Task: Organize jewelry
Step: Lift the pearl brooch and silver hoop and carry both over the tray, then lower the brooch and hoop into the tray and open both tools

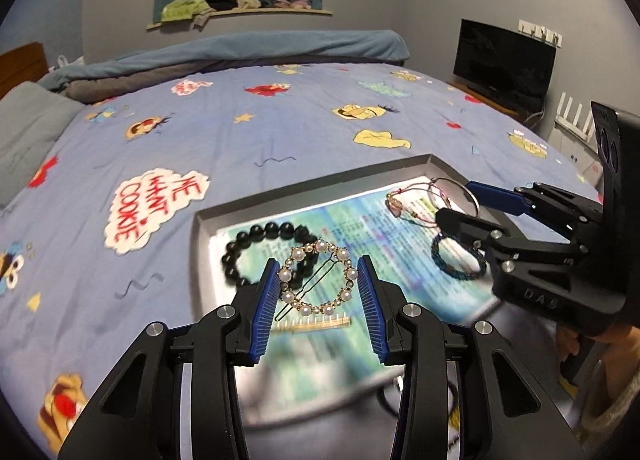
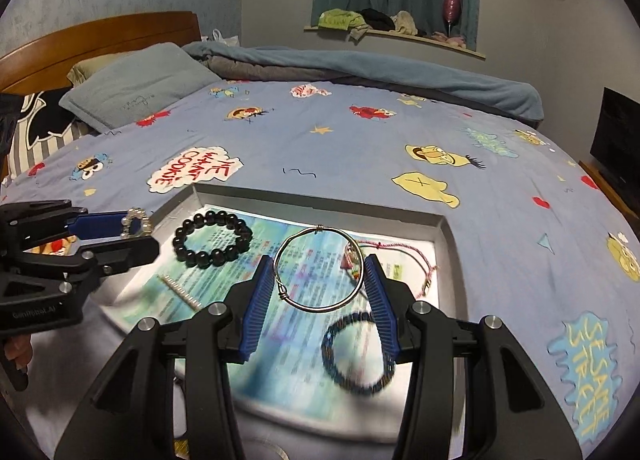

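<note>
A grey tray [image 1: 320, 183] [image 2: 312, 197] lined with a printed sheet lies on the bed. My left gripper [image 1: 318, 282] is shut on a round pearl hair clip [image 1: 319, 278], held above the tray; the clip also shows in the right wrist view [image 2: 136, 223]. My right gripper [image 2: 319, 274] is shut on a silver wire bangle [image 2: 319, 270], also seen in the left wrist view [image 1: 452, 195]. In the tray lie a black bead bracelet [image 2: 212, 238] [image 1: 256, 248], a dark teal braided bracelet [image 2: 356, 352] [image 1: 458, 258], a pink cord bracelet [image 2: 404, 256] [image 1: 408, 205] and a small gold comb [image 2: 178, 290] [image 1: 312, 324].
The tray rests on a blue cartoon-print bedsheet [image 1: 200, 131]. A rolled blue blanket [image 1: 240, 51] and a grey pillow [image 2: 140, 83] lie at the far side. A dark screen [image 1: 502, 63] stands at the right. A wooden headboard [image 2: 100, 39] is at the left.
</note>
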Demonstrator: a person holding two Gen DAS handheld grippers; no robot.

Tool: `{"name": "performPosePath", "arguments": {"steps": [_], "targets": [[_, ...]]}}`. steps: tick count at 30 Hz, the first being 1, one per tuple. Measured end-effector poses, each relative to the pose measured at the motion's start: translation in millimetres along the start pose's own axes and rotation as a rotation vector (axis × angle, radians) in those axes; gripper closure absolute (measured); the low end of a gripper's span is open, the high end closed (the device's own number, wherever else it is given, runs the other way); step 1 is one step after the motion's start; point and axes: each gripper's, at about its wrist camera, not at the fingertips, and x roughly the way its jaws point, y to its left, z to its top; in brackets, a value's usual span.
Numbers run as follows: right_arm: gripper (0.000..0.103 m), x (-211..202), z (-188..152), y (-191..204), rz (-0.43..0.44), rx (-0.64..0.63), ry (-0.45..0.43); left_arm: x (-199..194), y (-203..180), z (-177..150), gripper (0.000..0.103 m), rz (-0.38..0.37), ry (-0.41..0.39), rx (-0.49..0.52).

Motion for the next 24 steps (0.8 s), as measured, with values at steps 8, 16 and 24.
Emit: {"name": "performPosePath", "arguments": {"steps": [8, 16, 24], "targets": [[0.057, 32.6, -5.4, -15.3, 0.012, -0.016, 0.081, 51.7, -7.1, 15.9, 0.062, -0.081, 0.081, 0.111], [0.057, 48.2, -11.5, -7.7, 0.099, -0.077, 0.150, 73.7, -16.2, -3.9, 0.062, -0.083, 0.175, 0.172], [0.056, 54.5, -15.7, 0.7, 0.086, -0.126, 0.188, 78.1, -10.7, -8.8, 0.061, -0.088, 0.199, 0.159]]}}
